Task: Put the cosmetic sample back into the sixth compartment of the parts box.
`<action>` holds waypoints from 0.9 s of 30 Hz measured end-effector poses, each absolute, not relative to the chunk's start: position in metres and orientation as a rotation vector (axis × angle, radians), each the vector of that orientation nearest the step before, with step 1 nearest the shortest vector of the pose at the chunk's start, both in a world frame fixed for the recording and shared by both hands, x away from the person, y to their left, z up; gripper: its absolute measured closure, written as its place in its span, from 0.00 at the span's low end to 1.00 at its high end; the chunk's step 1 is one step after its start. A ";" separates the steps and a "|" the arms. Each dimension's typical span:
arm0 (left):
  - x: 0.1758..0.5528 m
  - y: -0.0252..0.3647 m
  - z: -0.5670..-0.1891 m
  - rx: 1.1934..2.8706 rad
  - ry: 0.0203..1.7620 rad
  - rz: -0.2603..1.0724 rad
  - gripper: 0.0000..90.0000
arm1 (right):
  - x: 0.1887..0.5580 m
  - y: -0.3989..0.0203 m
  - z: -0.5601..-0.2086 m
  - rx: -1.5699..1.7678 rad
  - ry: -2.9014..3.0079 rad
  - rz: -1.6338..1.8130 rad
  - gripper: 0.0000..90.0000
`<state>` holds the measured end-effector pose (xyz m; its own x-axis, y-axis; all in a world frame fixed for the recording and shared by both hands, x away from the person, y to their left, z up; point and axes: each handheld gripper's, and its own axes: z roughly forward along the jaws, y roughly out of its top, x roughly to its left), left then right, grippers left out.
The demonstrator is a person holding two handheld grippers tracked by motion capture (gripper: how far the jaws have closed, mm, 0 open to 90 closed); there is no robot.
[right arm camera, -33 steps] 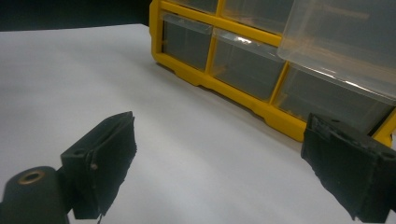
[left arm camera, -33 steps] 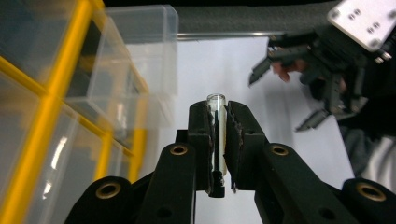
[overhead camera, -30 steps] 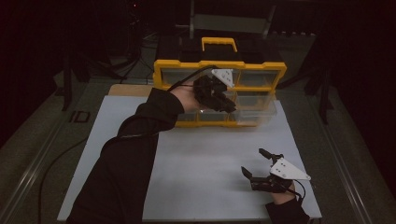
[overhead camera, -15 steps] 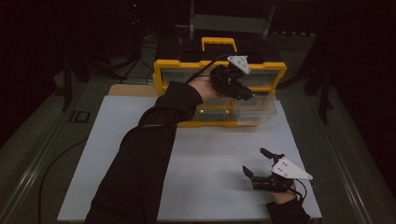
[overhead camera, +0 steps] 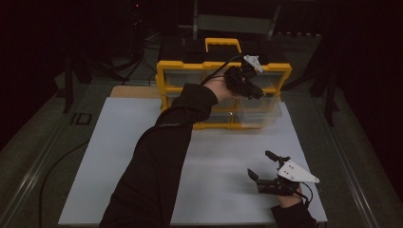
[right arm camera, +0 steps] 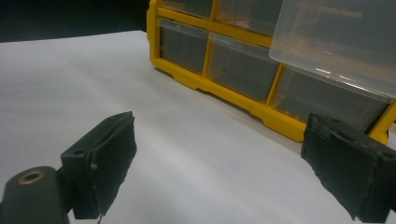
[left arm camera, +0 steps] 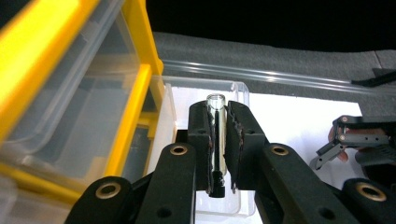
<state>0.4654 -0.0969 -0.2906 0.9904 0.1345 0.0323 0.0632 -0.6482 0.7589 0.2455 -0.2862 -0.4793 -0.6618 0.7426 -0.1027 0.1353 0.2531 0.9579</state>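
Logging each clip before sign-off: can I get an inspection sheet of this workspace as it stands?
Surface: white board on the table, bare in front.
Job's things: clear glass tube with a dark end, clamped; yellow drawer cabinet at the far edge, one clear drawer pulled out.
Clutter: nothing seen.
Grippers: left hand-held gripper shut on the tube over the open drawer; right hand-held gripper open, empty, low over the board.
Cables: black cable trailing from the left gripper.
Surroundings: dark; grey floor.

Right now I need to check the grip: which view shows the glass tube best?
The left gripper view: the tube stands clamped between the left gripper pads. In the high view that gripper hides it.
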 end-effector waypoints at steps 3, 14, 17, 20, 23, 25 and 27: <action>0.466 -0.100 -0.295 2.279 0.145 0.098 0.91 | 0.246 -0.286 -0.480 0.793 1.978 1.428 0.11; 0.468 -0.112 -0.315 2.320 0.159 0.077 0.91 | 0.245 -0.286 -0.479 0.791 1.981 1.430 0.11; 0.469 -0.112 -0.318 2.321 0.168 0.076 0.91 | 0.245 -0.285 -0.479 0.789 1.983 1.429 0.11; 0.469 -0.110 -0.317 2.303 0.181 0.084 0.90 | 0.245 -0.285 -0.479 0.790 1.984 1.431 0.11; 0.467 -0.108 -0.313 2.280 0.210 0.087 0.71 | 0.245 -0.286 -0.479 0.793 1.982 1.435 0.11; 0.466 -0.106 -0.311 2.279 0.212 0.077 0.63 | 0.245 -0.286 -0.479 0.790 1.981 1.435 0.11; 0.464 -0.104 -0.310 2.285 0.217 0.082 0.47 | 0.245 -0.286 -0.479 0.788 1.982 1.434 0.11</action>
